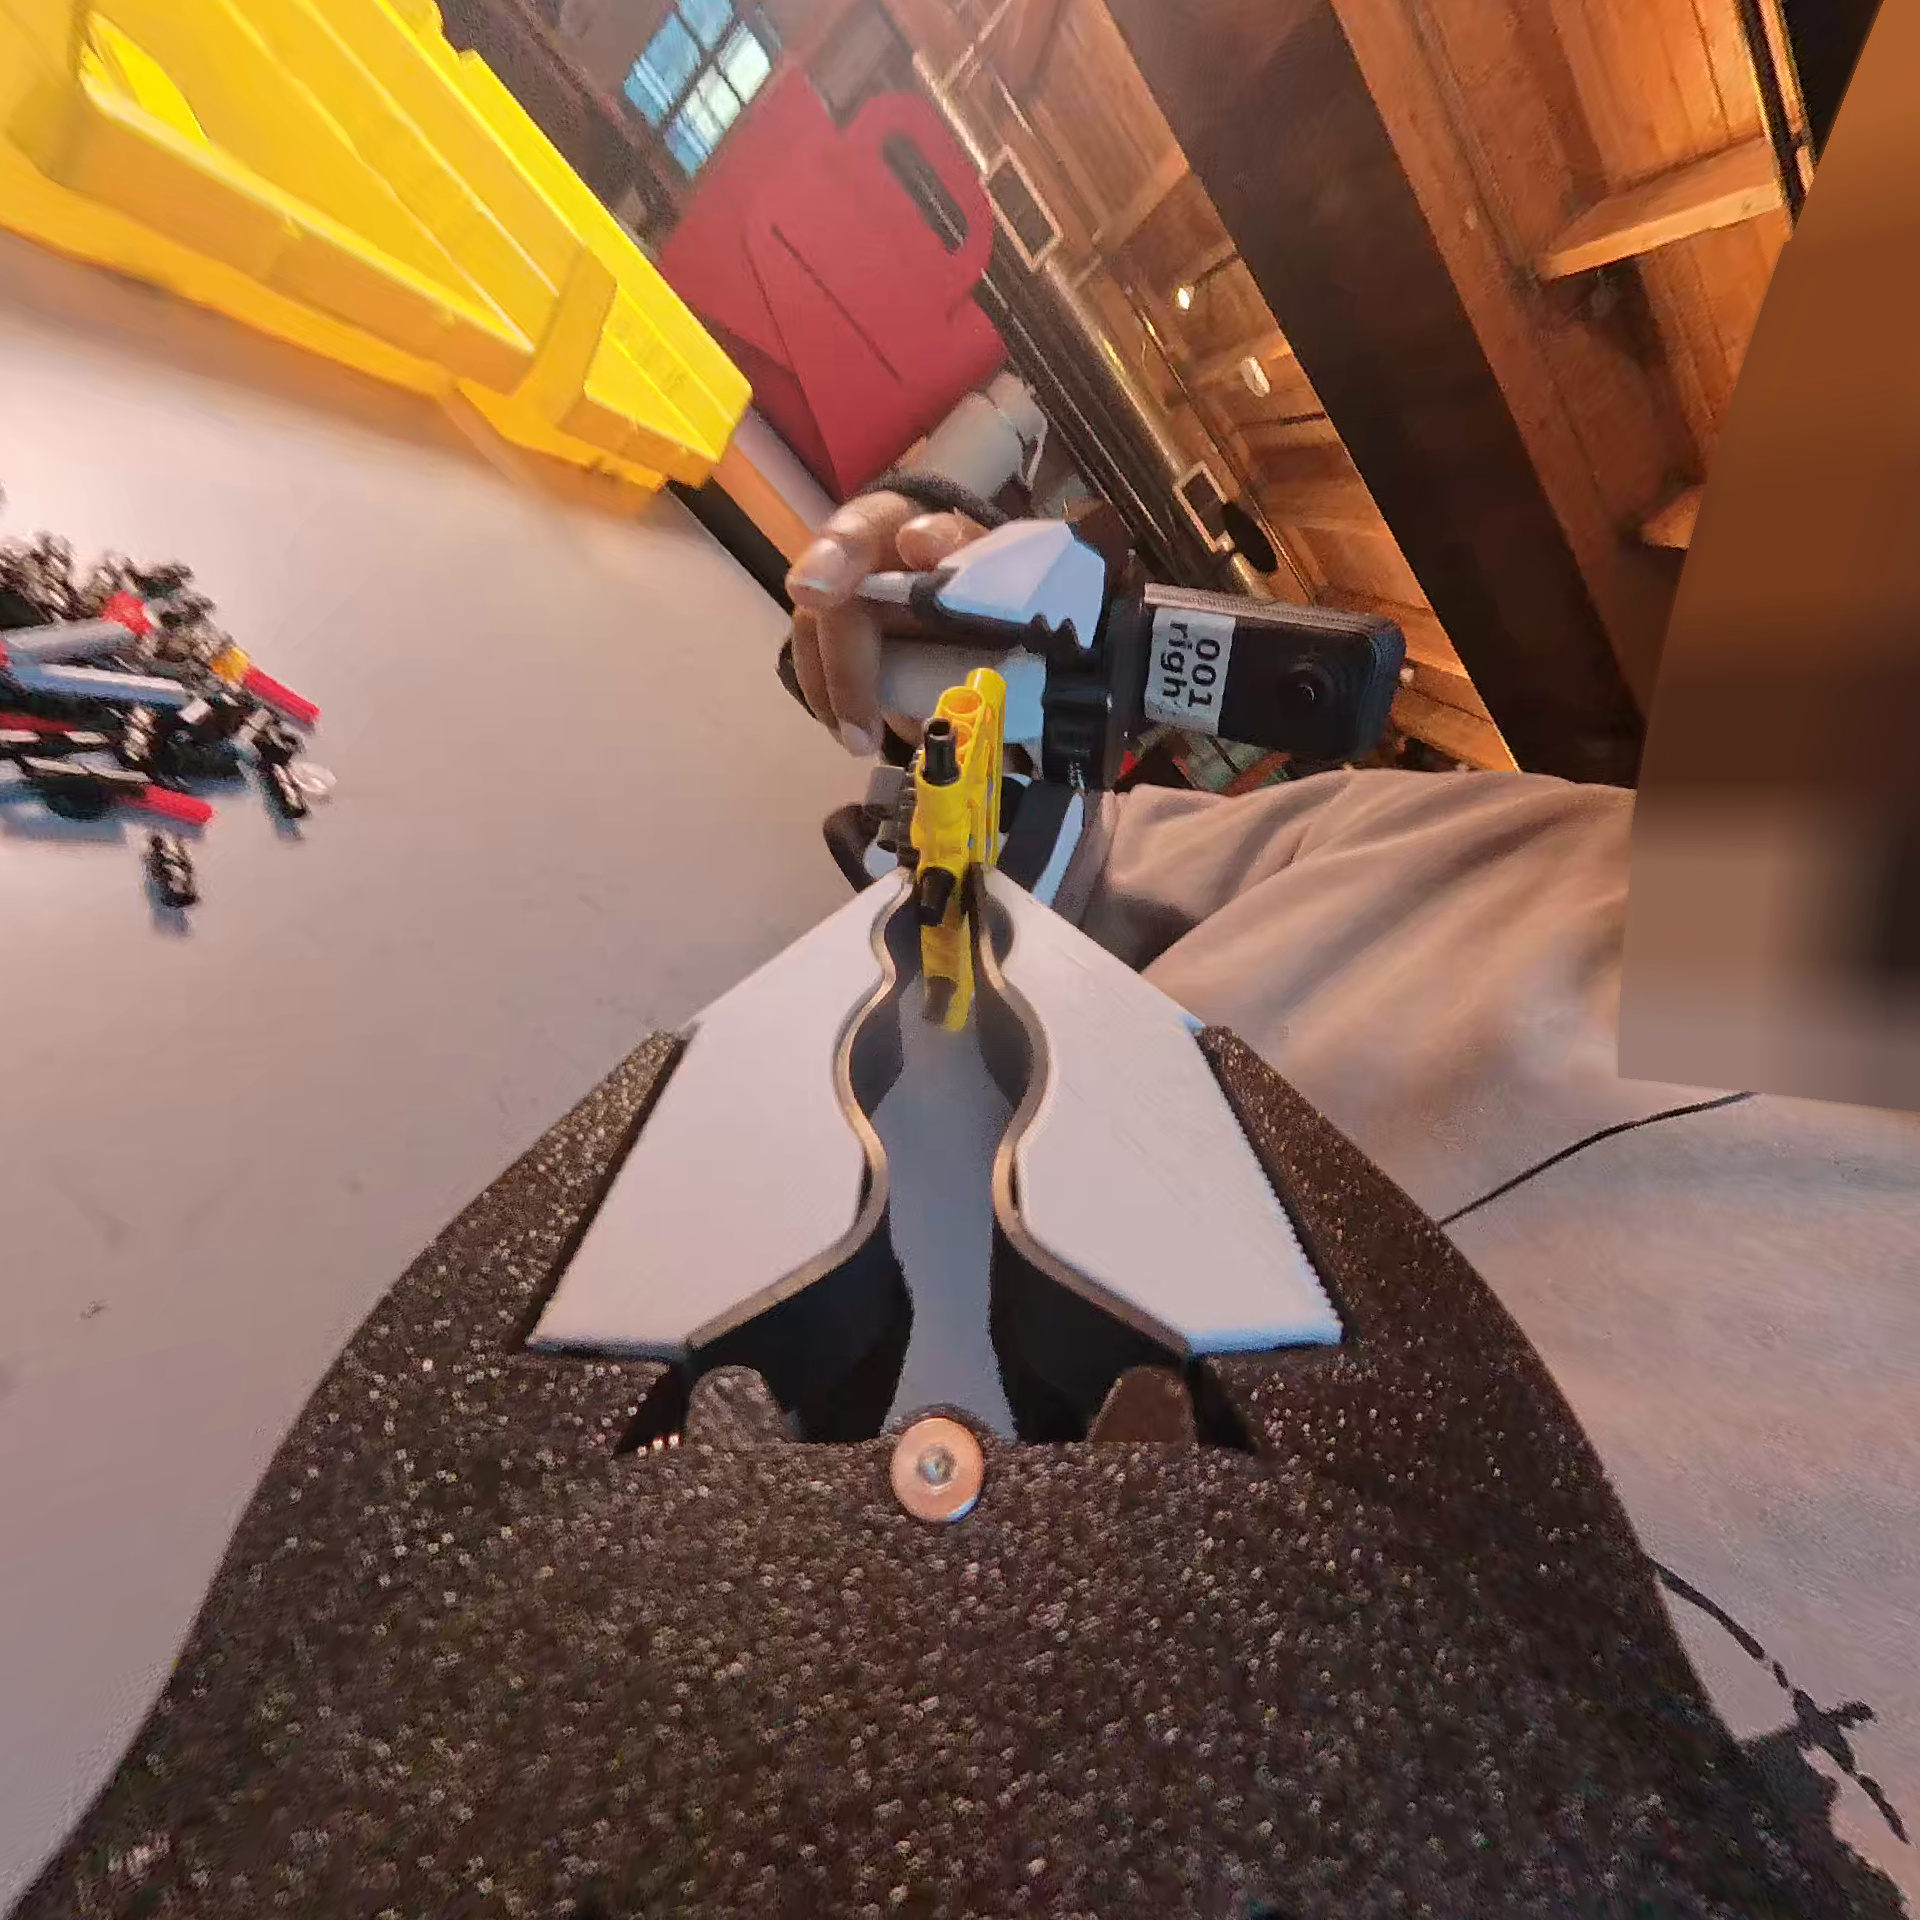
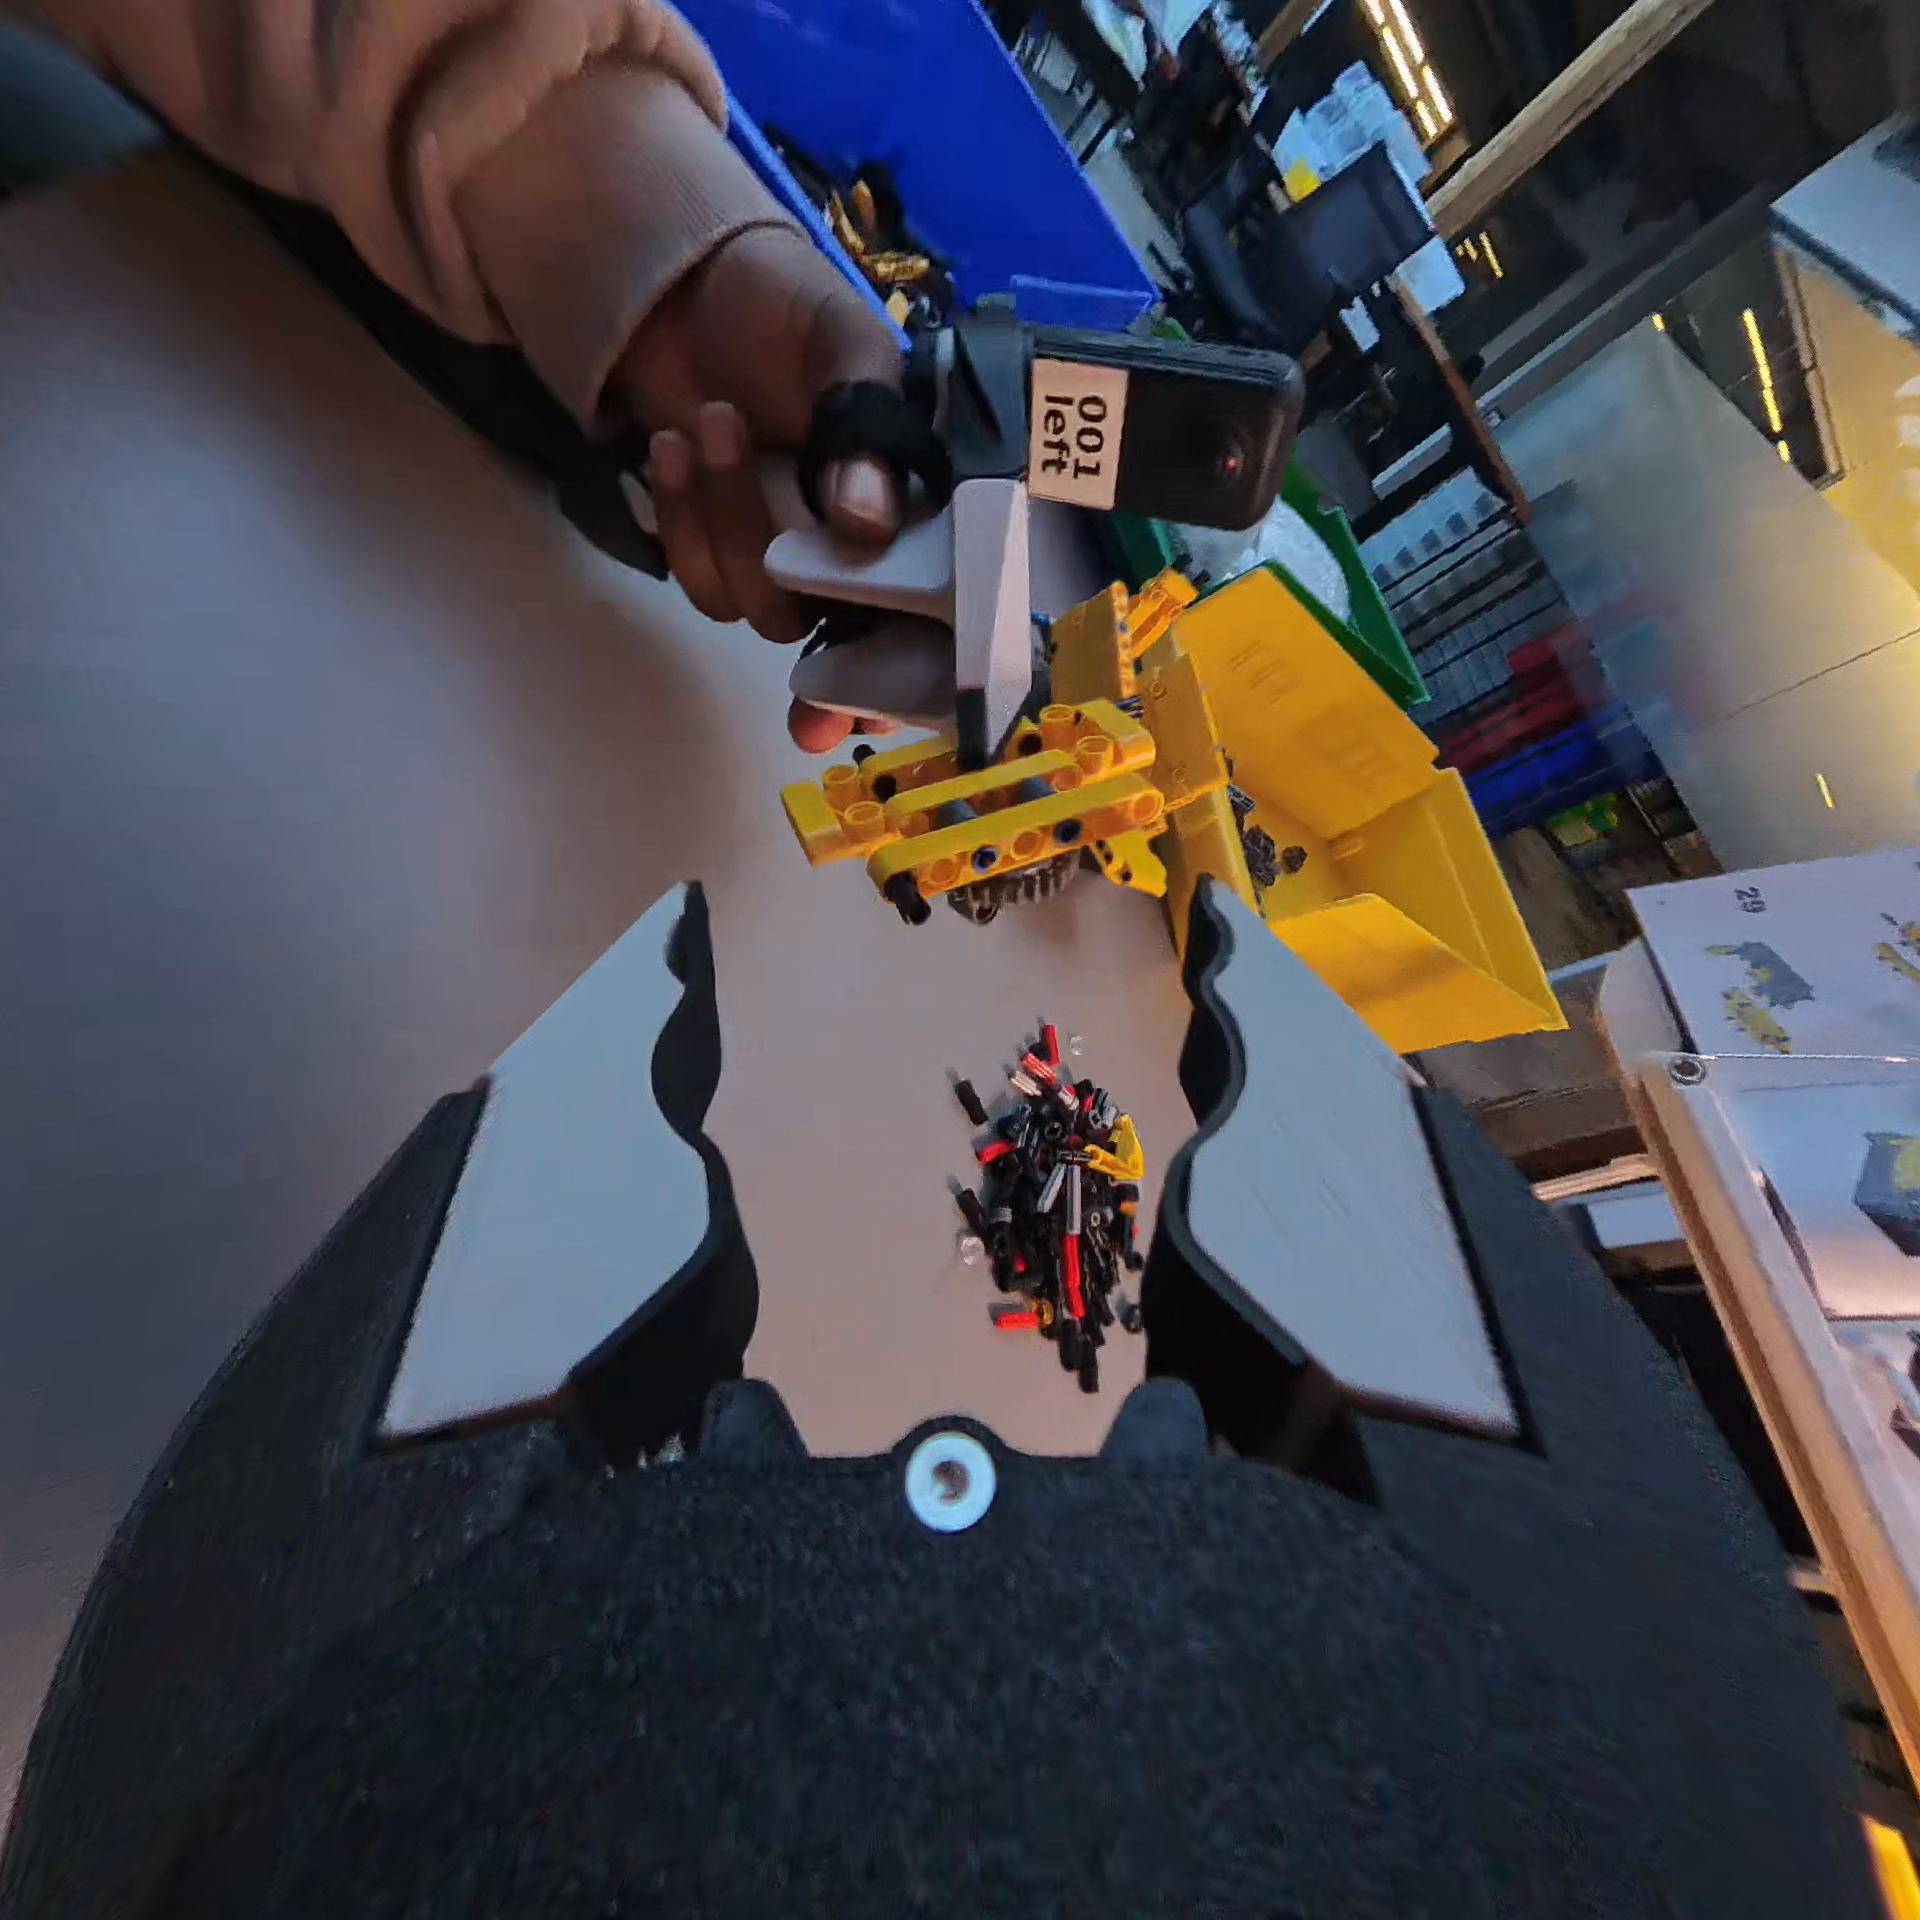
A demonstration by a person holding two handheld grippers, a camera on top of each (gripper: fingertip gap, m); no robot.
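My left gripper (image 1: 951, 894) is shut on a yellow beam assembly (image 1: 956, 821) with black pins, held above the grey table (image 1: 468, 1039). In the right wrist view the same assembly (image 2: 987, 805) shows as yellow holed beams with a grey gear underneath, clamped by the left gripper (image 2: 987, 727) in a person's hand. My right gripper (image 2: 945, 914) is open and empty, its fingers (image 2: 582, 1164) spread above a pile of small black, red and grey pins (image 2: 1049, 1195). The right gripper (image 1: 1023, 613) also shows beyond the assembly in the left wrist view.
The pin pile (image 1: 135, 686) lies at the left in the left wrist view. A large yellow plastic piece (image 1: 364, 239) (image 2: 1340, 790) sits at the table's far side. A blue bin (image 2: 935, 156), a green bin (image 2: 1340, 582) and instruction pages (image 2: 1787, 956) lie around. The tips of both grippers are at nearly the same place.
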